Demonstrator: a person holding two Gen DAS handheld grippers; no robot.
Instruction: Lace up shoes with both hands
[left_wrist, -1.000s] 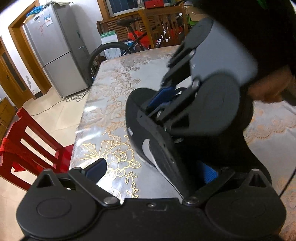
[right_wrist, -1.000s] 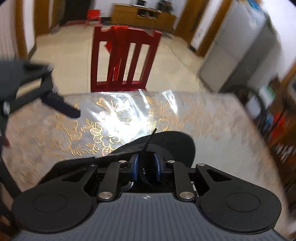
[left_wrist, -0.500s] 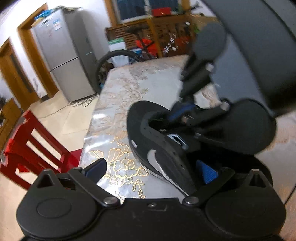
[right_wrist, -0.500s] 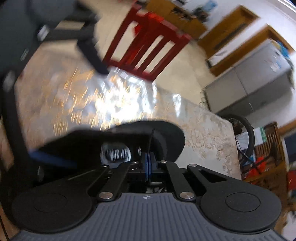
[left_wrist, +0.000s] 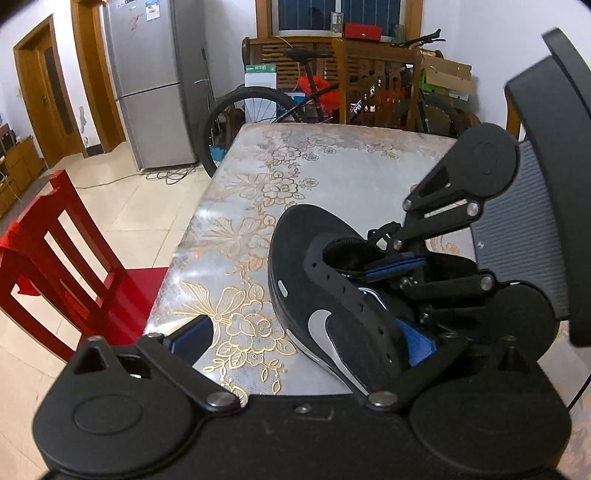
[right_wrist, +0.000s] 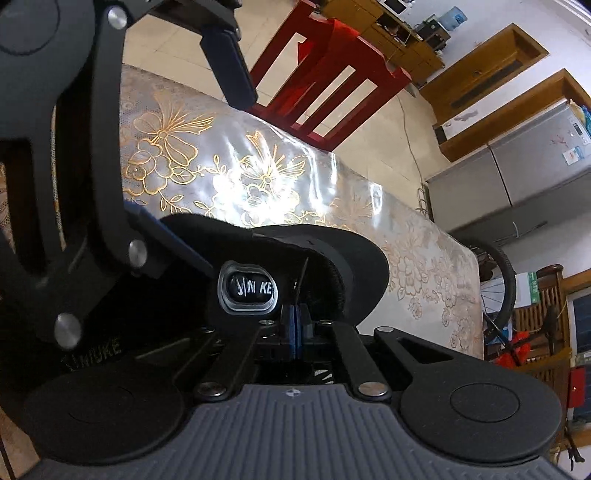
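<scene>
Right wrist view: right tongs (right_wrist: 295, 332) closed on thin black lace (right_wrist: 303, 275), shoe (right_wrist: 332, 254) directly ahead, toe pointing away; left tongs (left_wrist: 306, 339) open, straddling shoe side.

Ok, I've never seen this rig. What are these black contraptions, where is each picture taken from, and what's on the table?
No robot here: a person holds a two-finger gripper in each hand, each carrying a fisheye camera looking along its fingers. One picture comes from the left gripper, the other from the right gripper, so each also sees the other. On the flowered table is one black shoe. The left gripper is open, straddling the shoe's side wall. The right gripper is shut at the shoe's opening, apparently pinching a thin black lace.
</scene>
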